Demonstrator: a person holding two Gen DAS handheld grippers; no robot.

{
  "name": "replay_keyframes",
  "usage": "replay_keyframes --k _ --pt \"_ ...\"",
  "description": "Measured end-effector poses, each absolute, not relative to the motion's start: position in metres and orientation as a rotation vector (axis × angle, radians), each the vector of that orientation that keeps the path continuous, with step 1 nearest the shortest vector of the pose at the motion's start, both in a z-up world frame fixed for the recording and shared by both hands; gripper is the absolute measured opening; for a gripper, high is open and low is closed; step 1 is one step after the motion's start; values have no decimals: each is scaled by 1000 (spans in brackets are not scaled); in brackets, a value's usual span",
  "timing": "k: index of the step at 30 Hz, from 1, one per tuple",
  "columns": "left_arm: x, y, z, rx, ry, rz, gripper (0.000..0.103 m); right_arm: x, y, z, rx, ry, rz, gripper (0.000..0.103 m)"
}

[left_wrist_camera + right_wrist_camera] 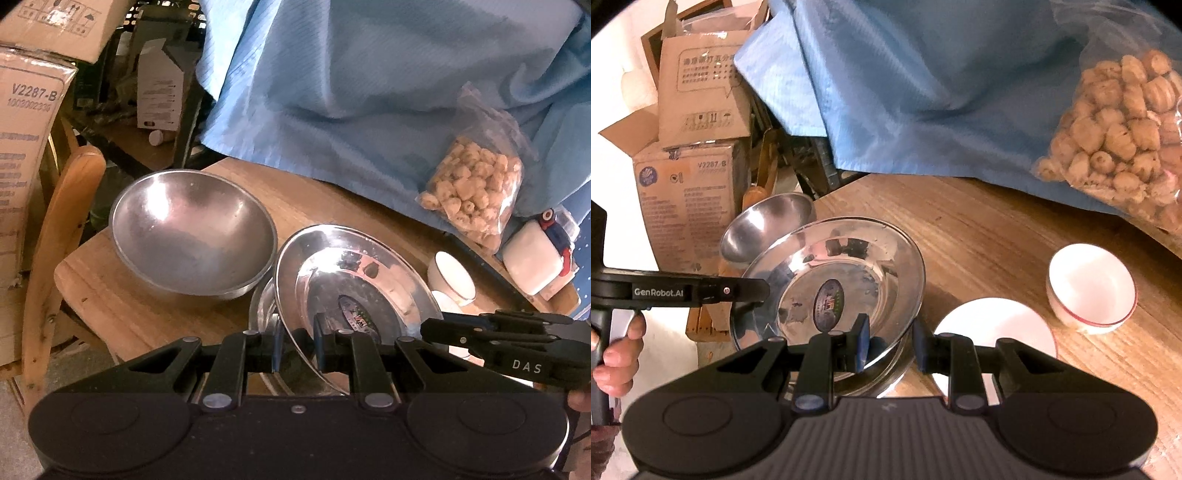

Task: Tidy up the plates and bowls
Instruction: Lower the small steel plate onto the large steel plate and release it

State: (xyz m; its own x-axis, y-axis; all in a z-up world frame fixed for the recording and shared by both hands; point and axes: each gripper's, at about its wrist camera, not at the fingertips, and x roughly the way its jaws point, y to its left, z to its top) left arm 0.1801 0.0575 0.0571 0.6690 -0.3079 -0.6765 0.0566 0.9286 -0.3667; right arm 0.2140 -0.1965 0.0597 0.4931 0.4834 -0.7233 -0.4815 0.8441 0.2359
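Observation:
A shiny steel plate (354, 280) with an oval sticker is tilted over a second steel plate (264, 306) on the wooden table (155, 317). My left gripper (298, 343) straddles the tilted plate's near rim, its jaws a little apart. My right gripper (891, 345) straddles the plate's (842, 280) right rim, also a little apart. A large steel bowl (192, 232) stands to the left; it also shows in the right wrist view (764, 225). A white bowl (1091, 290) and a white plate (993, 328) sit to the right.
A blue cloth (369, 81) covers the back of the table. A clear bag of snacks (1126, 140) leans on it. A white container (535, 254) stands at the far right. Cardboard boxes (687, 195) and a wooden chair (62, 229) stand to the left.

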Motion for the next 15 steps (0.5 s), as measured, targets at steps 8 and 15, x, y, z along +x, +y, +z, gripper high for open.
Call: replay_keyframes --k 8,15 --pt "177 57 54 -299 826 -215 19 208 -195 56 -19 898 596 28" --pt "177 54 52 -287 840 -226 20 206 -196 55 -24 905 591 28"
